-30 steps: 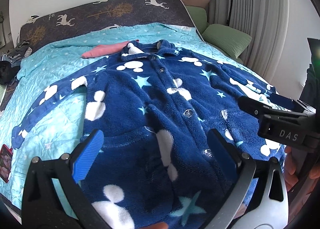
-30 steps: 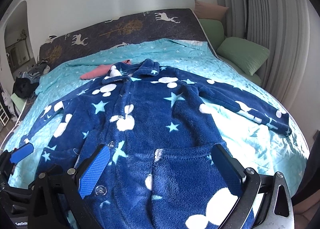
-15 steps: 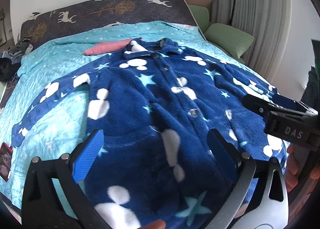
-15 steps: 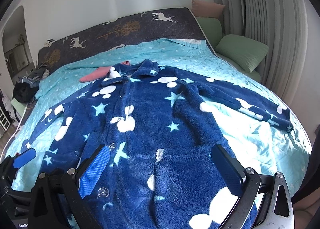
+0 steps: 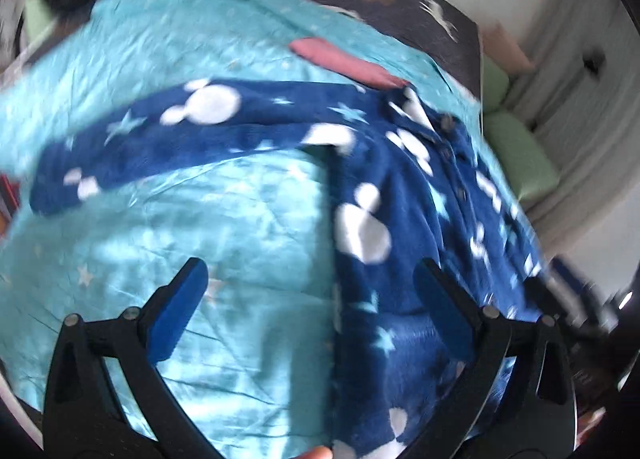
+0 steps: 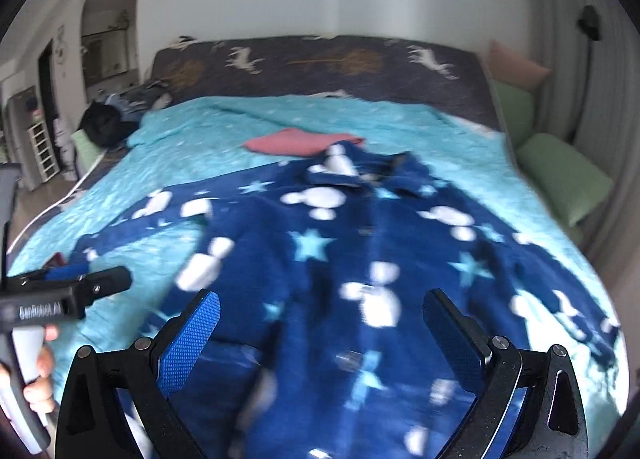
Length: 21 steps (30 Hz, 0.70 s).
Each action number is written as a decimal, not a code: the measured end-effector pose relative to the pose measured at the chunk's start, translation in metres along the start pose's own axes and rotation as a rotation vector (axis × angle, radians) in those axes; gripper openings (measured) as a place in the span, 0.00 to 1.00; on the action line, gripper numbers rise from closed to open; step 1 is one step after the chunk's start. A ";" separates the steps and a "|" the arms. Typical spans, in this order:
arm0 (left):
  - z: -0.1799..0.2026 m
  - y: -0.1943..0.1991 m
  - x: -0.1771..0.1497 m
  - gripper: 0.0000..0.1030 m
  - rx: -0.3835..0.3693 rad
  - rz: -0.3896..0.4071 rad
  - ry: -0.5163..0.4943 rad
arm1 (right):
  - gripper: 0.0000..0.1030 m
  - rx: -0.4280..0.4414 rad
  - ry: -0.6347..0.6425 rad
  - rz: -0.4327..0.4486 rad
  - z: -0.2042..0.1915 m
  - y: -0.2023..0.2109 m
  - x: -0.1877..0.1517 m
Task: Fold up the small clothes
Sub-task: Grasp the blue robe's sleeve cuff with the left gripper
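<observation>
Both grippers hover over the bed [image 6: 120, 163], holding nothing: left gripper [image 5: 312, 295] wide open beside the blue robe [image 6: 360, 259], right gripper [image 6: 320, 323] wide open above it.

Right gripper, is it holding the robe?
No, the right gripper is open and empty above the robe, fingers wide apart.

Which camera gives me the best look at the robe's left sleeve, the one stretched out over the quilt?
The left wrist view. The sleeve runs across its middle, shoulder to cuff, flat on the teal quilt, though blurred. The right wrist view shows the sleeve only small and foreshortened at the left edge.
</observation>
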<state>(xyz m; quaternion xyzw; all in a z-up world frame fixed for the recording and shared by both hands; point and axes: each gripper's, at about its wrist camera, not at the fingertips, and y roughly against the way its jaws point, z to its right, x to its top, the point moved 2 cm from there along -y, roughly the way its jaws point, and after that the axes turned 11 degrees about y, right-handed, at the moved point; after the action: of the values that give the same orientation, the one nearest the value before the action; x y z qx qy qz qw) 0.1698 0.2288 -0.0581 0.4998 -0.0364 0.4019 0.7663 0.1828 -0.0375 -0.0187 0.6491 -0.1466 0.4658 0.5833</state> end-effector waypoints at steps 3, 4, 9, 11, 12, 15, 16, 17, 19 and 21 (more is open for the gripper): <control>-0.032 0.001 0.018 0.98 0.046 0.039 0.071 | 0.96 0.030 0.096 -0.004 -0.028 -0.021 0.021; -0.047 0.000 0.026 0.98 0.075 0.050 0.098 | 0.92 0.036 0.145 -0.004 -0.038 -0.028 0.028; -0.104 -0.013 0.048 0.96 0.032 -0.016 0.292 | 0.63 0.069 0.416 -0.010 -0.094 -0.070 0.052; -0.123 -0.016 0.054 0.96 0.025 -0.031 0.359 | 0.56 0.098 0.541 -0.017 -0.121 -0.092 0.058; -0.131 -0.016 0.056 0.96 0.032 -0.030 0.381 | 0.54 0.105 0.574 -0.018 -0.129 -0.099 0.059; -0.153 -0.017 0.060 0.96 0.046 -0.031 0.448 | 0.54 0.123 0.711 -0.011 -0.162 -0.124 0.067; -0.160 -0.018 0.060 0.96 0.046 -0.038 0.475 | 0.54 0.130 0.734 -0.009 -0.168 -0.128 0.067; -0.169 -0.021 0.061 0.96 0.044 -0.056 0.511 | 0.54 0.139 0.762 -0.005 -0.176 -0.134 0.069; -0.178 -0.030 0.062 0.96 0.031 -0.096 0.568 | 0.54 0.163 0.800 -0.012 -0.191 -0.146 0.070; -0.184 -0.035 0.066 0.97 0.027 -0.111 0.602 | 0.54 0.167 0.809 -0.022 -0.200 -0.155 0.071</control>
<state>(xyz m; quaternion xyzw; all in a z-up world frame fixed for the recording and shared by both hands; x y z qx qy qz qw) 0.1738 0.4075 -0.1457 0.3698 0.2251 0.4901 0.7566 0.2475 0.2093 -0.0825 0.4602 0.1397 0.6875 0.5441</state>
